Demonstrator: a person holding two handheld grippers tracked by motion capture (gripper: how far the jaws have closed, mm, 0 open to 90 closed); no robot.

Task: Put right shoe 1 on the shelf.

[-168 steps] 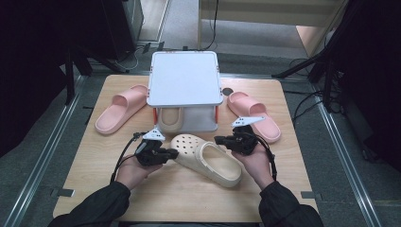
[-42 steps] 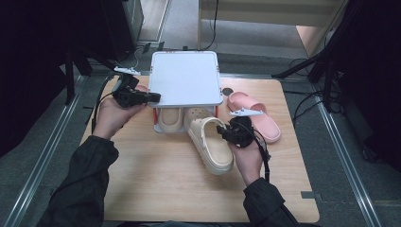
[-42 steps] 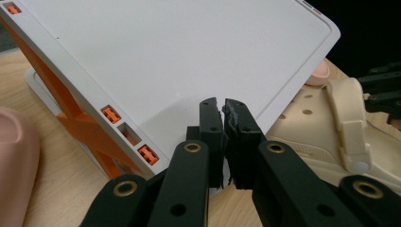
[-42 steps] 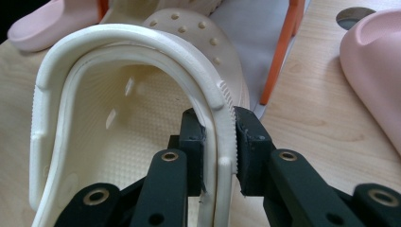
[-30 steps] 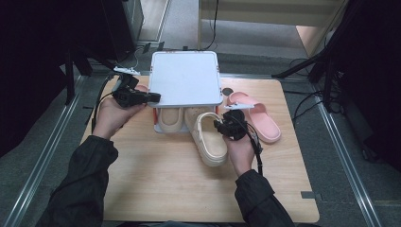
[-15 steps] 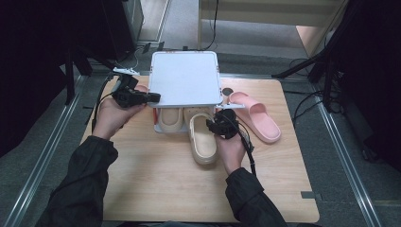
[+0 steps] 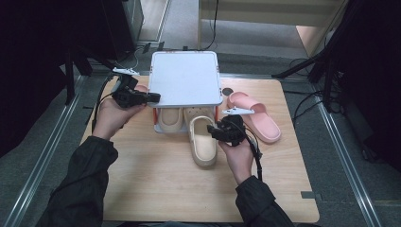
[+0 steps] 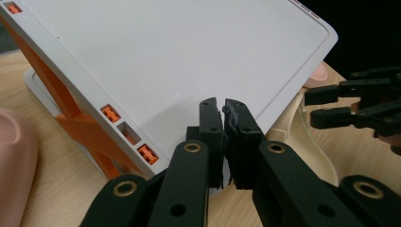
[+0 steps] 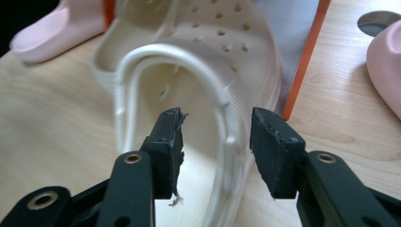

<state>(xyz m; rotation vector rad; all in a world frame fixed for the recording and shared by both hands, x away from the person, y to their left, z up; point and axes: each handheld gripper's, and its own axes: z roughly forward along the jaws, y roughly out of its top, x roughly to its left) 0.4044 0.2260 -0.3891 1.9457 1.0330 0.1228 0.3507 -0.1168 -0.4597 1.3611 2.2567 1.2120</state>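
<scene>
The left gripper (image 7: 153, 97) is held at the left edge of the white rack top (image 7: 185, 78), and in its own view its jaws are seen pressed together over that edge, so the panel is pinched between them. The panel appears lifted and tilted there, with the rack's orange frame (image 8: 80, 127) exposed beneath it. The left hand (image 7: 111, 117) is seen behind the gripper, near the table's left side.

The right gripper (image 7: 213, 133) is placed at the right side of a cream clog (image 7: 203, 140), which lies on the wooden table (image 7: 156, 184) with its toe tucked under the rack's front and its heel pointed toward the person. In the right gripper view the jaws are seen parted, one inside the shoe opening and one outside it, with the clog's side wall and strap (image 9: 222, 118) standing between them; whether the pads are touching the wall cannot be told. The right hand (image 7: 239, 156) is seen just behind the gripper.

A second cream shoe (image 7: 170, 119) is seen under the rack, just left of the clog. A pink slide (image 7: 255, 116) is seen to the right of the rack, apart from the clog. Another pink shoe (image 8: 16, 165) is shown at the left edge of the left gripper view.
</scene>
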